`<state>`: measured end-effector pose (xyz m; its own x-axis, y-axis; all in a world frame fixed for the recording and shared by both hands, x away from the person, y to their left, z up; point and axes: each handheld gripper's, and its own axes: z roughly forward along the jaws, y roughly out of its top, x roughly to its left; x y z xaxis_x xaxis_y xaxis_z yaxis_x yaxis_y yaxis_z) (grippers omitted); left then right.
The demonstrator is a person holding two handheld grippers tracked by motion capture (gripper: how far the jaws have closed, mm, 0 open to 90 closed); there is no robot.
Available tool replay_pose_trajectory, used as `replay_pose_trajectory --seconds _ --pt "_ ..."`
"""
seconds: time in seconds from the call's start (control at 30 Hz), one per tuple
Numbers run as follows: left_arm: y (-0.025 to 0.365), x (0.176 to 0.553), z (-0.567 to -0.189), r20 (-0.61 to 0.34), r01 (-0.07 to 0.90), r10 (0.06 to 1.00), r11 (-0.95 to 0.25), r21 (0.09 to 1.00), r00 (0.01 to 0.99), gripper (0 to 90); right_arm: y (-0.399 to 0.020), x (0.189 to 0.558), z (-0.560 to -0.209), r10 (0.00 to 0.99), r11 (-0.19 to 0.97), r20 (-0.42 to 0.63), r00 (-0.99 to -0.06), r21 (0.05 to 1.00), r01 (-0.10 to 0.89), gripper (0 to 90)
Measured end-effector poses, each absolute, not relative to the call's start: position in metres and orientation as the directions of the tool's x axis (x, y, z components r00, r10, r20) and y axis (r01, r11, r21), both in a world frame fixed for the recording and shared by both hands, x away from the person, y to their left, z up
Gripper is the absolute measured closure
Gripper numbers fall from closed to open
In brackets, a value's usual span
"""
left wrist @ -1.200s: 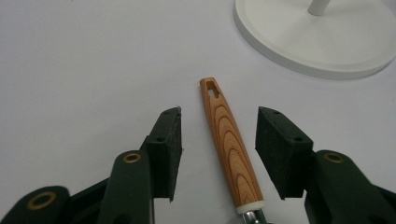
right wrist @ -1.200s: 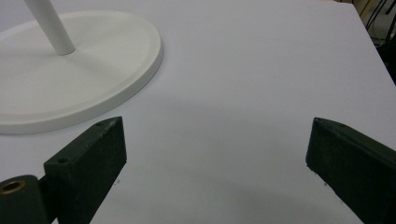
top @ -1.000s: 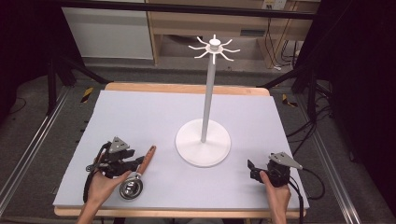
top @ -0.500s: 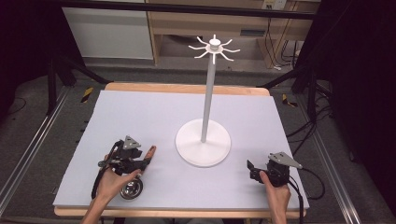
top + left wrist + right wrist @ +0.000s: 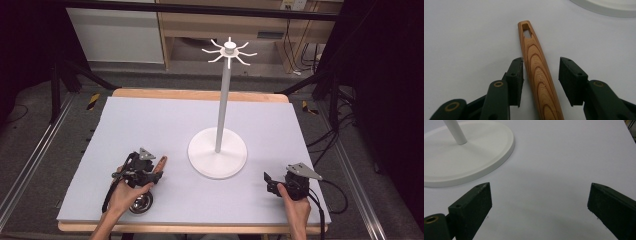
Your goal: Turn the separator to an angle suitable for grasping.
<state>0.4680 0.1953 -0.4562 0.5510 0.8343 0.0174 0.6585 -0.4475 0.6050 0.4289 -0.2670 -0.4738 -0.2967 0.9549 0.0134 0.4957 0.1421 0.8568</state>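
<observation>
The desk [image 5: 150, 125] carries a tall white stand [image 5: 218, 152] with hooks at its top, and its round base lies ahead of both grippers, a little right of the left one and left of the right one.

The left gripper [image 5: 150, 176] is the one at work. Between its jaws lies a wooden handle [image 5: 537, 67], which belongs to a utensil whose metal bowl [image 5: 140, 204] shows back under the left hand [image 5: 125, 195] in the high view. The handle's long axis runs almost straight along the gripper's own line, from behind the jaws out ahead of them, tilted slightly to the left at the far end. That far tip has a hanging slot [image 5: 526, 28] and points toward the stand's base.

The jaws have just been closing on the handle. The left pad [image 5: 515, 80] sits just against the handle's edge, or very nearly so, while the right pad [image 5: 570, 80] is apart from it with bare desk showing between. So the grip looks not yet made, and the handle sits off-centre, nearer the left pad.

The right gripper [image 5: 539, 202] rests near the desk's right edge with its jaws wide apart and nothing between them, well away from the handle. The left hand is plainly the nearer one for the pickup.
</observation>
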Motion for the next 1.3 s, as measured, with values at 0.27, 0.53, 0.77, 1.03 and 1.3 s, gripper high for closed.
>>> replay_pose_trajectory --seconds 0.27,0.53,0.77,1.03,1.3 --pt "0.197 0.469 -0.462 0.002 0.676 0.843 -0.432 0.597 0.537 61.4 -0.267 0.429 -0.474 0.955 0.142 0.014 -0.297 0.855 0.498 6.1" --pt "0.200 0.468 -0.462 -0.024 0.701 0.867 -0.386 0.599 0.498 63.6 -0.267 0.429 -0.474 0.955 0.144 0.013 -0.297 0.854 0.499 6.2" --pt "0.202 0.467 -0.462 -0.025 0.704 0.871 -0.379 0.601 0.490 64.7 -0.267 0.429 -0.474 0.954 0.143 0.016 -0.299 0.853 0.502 6.2" --pt "0.197 0.472 -0.456 0.001 0.675 0.833 -0.449 0.585 0.553 52.4 -0.267 0.430 -0.474 0.952 0.140 0.025 -0.305 0.852 0.505 6.2" --pt "0.198 0.477 -0.438 0.003 0.647 0.823 -0.449 0.616 0.569 48.0 -0.268 0.431 -0.474 0.952 0.131 0.036 -0.303 0.849 0.513 6.2"
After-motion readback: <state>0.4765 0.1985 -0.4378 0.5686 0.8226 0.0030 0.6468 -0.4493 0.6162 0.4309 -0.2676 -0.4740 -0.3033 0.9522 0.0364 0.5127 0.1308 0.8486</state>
